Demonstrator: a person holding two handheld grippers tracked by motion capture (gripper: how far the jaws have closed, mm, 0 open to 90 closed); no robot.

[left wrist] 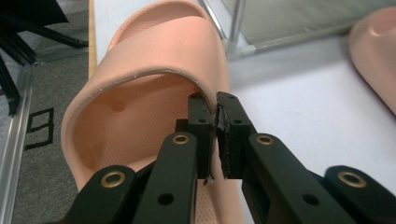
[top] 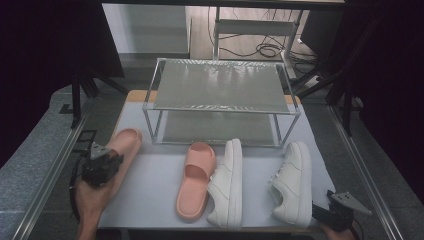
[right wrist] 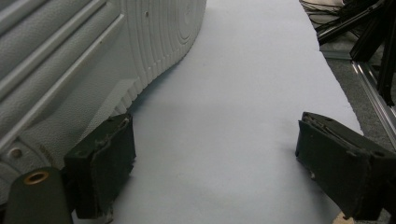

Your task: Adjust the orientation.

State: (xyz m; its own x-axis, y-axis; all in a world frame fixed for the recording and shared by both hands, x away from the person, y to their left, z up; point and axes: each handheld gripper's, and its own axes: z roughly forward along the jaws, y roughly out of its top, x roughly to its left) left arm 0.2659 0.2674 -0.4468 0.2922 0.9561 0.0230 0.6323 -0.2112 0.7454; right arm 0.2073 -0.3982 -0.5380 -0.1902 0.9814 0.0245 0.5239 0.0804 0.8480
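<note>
Left claw (left wrist: 218, 135): pressed together on the edge of the strap of the pink slipper (left wrist: 154, 70), pinching a thin fold of it between the pads. The slipper extends directly ahead of this claw, toe pointing away, at the near left of the tabletop (top: 150, 190).

Handling, as judged: moulded foam, light, pliant. The strap bends under the pinch, so the body is likely to sag or swing from a single hold. The textured footbed suggests fair grip. The strap edge is the soundest place to take hold.

Right claw (right wrist: 212, 168): spread wide, nothing between the pads; a white sneaker (right wrist: 70, 56) lies just to its left.
</note>
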